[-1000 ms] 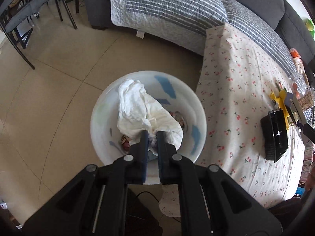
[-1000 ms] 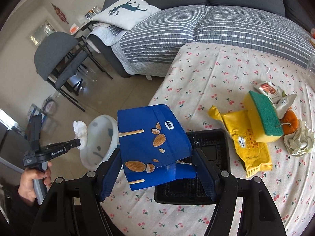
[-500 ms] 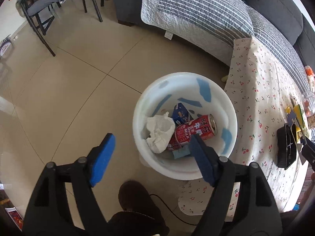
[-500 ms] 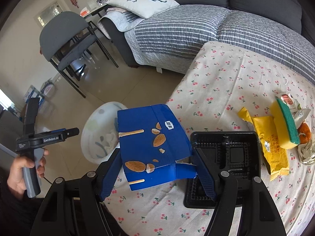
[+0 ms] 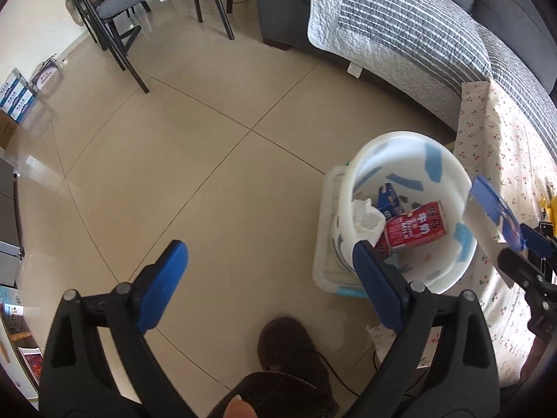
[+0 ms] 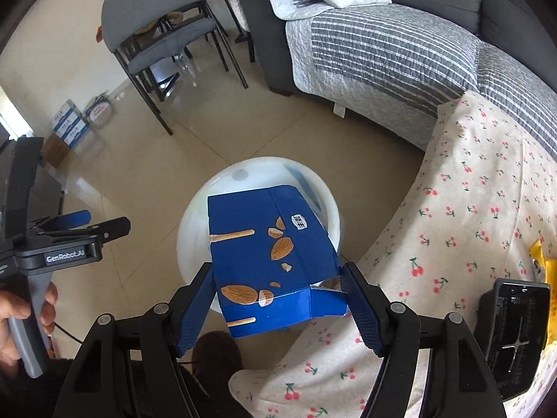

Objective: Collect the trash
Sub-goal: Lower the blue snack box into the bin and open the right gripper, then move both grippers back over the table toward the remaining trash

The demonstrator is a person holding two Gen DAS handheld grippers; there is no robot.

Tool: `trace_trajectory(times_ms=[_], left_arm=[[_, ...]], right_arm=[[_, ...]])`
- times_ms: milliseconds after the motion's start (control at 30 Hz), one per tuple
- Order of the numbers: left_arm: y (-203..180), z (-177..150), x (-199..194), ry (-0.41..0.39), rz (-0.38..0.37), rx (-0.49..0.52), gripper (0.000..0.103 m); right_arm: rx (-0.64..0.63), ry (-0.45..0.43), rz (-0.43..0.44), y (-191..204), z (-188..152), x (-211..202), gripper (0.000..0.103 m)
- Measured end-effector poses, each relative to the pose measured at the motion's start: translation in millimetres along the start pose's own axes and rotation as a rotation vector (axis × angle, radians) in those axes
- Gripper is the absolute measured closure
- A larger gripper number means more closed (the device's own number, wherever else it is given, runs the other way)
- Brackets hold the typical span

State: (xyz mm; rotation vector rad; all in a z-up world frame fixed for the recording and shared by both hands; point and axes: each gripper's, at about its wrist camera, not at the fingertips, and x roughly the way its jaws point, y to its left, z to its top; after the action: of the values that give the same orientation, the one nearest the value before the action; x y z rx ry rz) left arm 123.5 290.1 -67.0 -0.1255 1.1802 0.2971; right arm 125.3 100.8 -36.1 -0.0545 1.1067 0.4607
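Between my right gripper fingers I am clamping a flattened blue cardboard snack box printed with almonds, and I am now carrying it directly above the white plastic bin on the floor, where a second ago it was hanging over the cherry-print tablecloth. My left gripper is hanging spread wide and empty, having let go of the crumpled white tissue, and is swinging away so the bin sits ahead and to its right. That tissue is lying inside beside a red drink can. I judge the box is ready to drop. Farther right, a black plastic tray and yellow wrapper are waiting.
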Motion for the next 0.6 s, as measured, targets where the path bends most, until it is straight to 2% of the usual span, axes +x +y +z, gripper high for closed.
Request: trace_trajectory(times_ms=[233, 300, 600], left_arm=[[9, -1, 3, 0.004, -0.002, 0.008, 0.007], [9, 0, 2, 0.006, -0.007, 0.010, 0.007], [0, -2, 0, 0.003, -0.015, 0.041, 0.007]], right_arm=[[-0.023, 0.023, -0.025, 16, 8, 23, 0.028], [-0.021, 0.031, -0.011, 15, 12, 28, 0.020], [-0.031, 0.010, -0.047, 8, 10, 4, 0.018]])
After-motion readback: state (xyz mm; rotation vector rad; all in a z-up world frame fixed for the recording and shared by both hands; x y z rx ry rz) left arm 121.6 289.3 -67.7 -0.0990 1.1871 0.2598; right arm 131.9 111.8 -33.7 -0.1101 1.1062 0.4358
